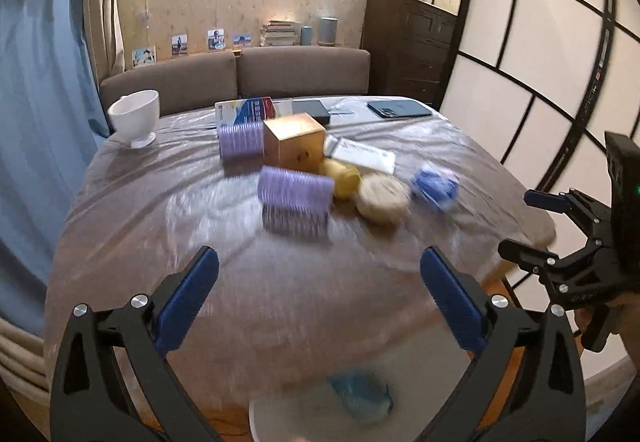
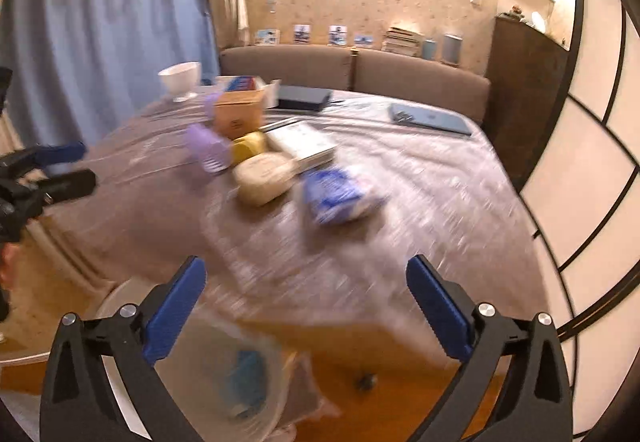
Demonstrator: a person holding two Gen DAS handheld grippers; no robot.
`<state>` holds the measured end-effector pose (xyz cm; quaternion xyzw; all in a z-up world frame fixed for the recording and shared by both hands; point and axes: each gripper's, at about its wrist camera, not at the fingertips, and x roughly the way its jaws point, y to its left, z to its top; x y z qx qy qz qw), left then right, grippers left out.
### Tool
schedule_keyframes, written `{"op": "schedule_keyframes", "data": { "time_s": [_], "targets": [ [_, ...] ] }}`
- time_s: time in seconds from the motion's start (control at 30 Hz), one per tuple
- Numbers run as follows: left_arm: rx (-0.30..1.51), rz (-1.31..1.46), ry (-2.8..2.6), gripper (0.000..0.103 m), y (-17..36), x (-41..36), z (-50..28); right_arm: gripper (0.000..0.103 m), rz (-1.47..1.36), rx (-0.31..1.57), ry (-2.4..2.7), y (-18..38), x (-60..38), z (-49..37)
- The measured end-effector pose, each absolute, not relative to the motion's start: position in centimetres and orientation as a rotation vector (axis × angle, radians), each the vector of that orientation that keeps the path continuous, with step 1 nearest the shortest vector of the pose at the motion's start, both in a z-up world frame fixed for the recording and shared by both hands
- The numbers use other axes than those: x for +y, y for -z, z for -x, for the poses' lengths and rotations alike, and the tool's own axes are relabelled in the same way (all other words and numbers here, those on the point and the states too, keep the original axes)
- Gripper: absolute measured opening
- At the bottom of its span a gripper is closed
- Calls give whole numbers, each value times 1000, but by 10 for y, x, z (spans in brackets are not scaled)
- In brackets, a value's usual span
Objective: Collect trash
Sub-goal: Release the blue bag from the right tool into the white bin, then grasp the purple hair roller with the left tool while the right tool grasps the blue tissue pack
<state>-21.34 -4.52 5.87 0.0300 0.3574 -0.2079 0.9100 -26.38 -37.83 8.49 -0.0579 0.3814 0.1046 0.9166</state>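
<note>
The left gripper (image 1: pixel 320 300) has its blue fingers (image 1: pixel 188 302) spread wide with nothing between them, and it hangs over the near edge of the tabletop (image 1: pixel 140 226). The right gripper (image 2: pixel 306 316) is the same, fingers (image 2: pixel 438 316) spread wide and holding nothing, also over the near edge. Below both, on the floor by the near edge, sits a white bin (image 2: pixel 256 386) with a clear bag in it, and a blue crumpled thing (image 2: pixel 246 378) lies inside. The tabletop has a shiny clear plastic cover. In the middle of it is a bunch of things close together: a blue and white crumpled wrapper (image 2: pixel 336 194), a round tan lid-shaped thing (image 2: pixel 262 178), a yellow cup (image 1: pixel 346 178) lying on its side, two purple hair rollers (image 1: pixel 296 188), a gold box (image 1: pixel 294 142) and a flat white packet (image 1: pixel 362 154). The gold box has a small mark on its side, but it is too blurry to read. Behind them stands a blue, white and red box (image 1: pixel 250 110) with writing too blurry to read. Near the far left corner stands a white bowl (image 1: pixel 136 116) on a foot. Near the far edge lie a dark flat box (image 1: pixel 312 110) and a dark tablet (image 1: pixel 400 108). Past the far edge is a brown sofa (image 1: pixel 300 72), with little photos (image 1: pixel 216 40) and books (image 1: pixel 280 32) on the ledge behind it.
</note>
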Motion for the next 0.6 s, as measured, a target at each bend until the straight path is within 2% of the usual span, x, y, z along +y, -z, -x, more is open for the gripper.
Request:
{"op": "schedule_keyframes", "data": {
  "time_s": [0.27,0.6],
  "targets": [
    [827,-139,431,101,-23,-67,131,99,124,878,-245,-51,-391,198],
    [894,-175,442,101,-3,-80,99,98,138,927,-289,-36,-384,168]
  ]
}}
